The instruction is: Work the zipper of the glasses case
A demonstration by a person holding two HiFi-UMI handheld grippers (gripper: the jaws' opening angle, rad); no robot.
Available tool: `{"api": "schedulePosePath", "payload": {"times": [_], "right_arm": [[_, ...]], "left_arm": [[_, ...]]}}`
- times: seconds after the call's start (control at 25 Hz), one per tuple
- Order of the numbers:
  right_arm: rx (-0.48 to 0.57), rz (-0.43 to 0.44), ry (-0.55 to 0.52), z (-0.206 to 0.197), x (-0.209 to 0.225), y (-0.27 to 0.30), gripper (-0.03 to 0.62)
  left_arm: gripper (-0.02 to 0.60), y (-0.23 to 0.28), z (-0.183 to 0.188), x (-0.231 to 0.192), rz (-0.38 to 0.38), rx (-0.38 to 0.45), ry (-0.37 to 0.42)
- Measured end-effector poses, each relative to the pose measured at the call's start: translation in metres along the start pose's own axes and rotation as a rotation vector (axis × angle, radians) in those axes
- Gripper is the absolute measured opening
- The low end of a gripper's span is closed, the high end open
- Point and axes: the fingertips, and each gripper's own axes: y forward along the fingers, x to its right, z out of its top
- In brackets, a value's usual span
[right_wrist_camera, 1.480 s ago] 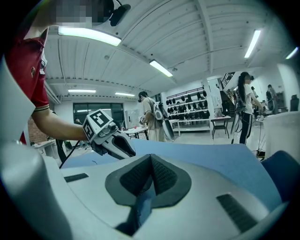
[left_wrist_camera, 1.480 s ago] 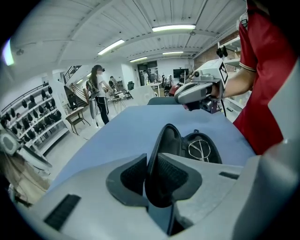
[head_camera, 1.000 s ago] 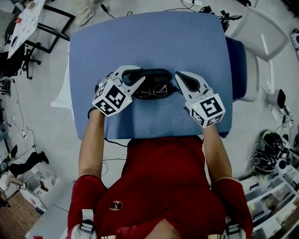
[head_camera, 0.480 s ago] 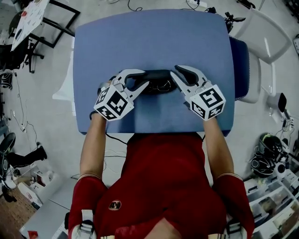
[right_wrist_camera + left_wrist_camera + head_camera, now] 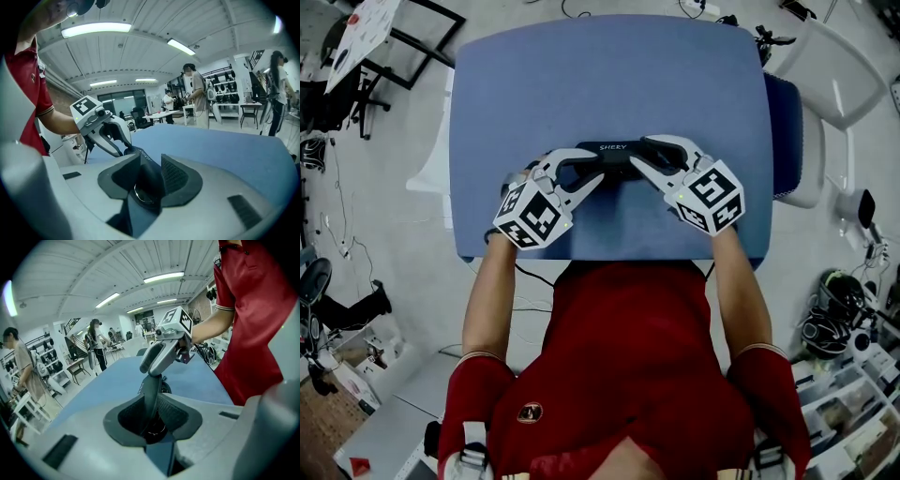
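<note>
The black glasses case (image 5: 614,150) lies across the middle of the blue table (image 5: 609,75), with its printed lid on top. My left gripper (image 5: 589,165) is shut on the case's left end, and its pads pinch the thin edge of the case (image 5: 151,399). My right gripper (image 5: 637,155) sits at the right end with its jaws opening. The case's end (image 5: 149,173) lies between them and the pads do not press on it. A thin metal ring (image 5: 140,194) shows low between the right jaws.
A white chair (image 5: 825,66) stands by the table's far right corner. Black stands and cables (image 5: 356,84) are on the floor to the left. Several people (image 5: 197,93) stand by shelves and desks in the room behind.
The case's lid has come down, so the glasses no longer show from above. The right jaws have opened. Both grippers and the case have shifted a little away from the person.
</note>
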Motion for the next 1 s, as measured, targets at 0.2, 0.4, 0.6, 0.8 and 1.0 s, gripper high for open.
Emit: {"api": "schedulePosePath", "payload": {"times": [0.2, 0.4, 0.6, 0.8, 1.0], "right_arm": [[-0.047, 0.014, -0.041, -0.01, -0.009, 0.002, 0.135], [-0.082, 0.02, -0.096, -0.023, -0.022, 0.002, 0.135], [-0.105, 0.019, -0.132, -0.031, -0.028, 0.001, 0.135], [-0.129, 0.027, -0.176, -0.038, -0.031, 0.001, 0.135], [-0.136, 0.033, -0.22, -0.043, -0.033, 0.001, 0.127]], "left_arm": [[0.08, 0.0, -0.001, 0.01, -0.02, 0.015, -0.032], [0.08, -0.001, 0.006, 0.017, -0.014, 0.054, -0.066], [0.08, 0.011, 0.005, 0.02, 0.003, 0.004, -0.043], [0.08, 0.025, 0.004, 0.02, 0.01, -0.046, -0.045], [0.08, 0.035, -0.005, 0.024, 0.003, -0.11, -0.048]]}}
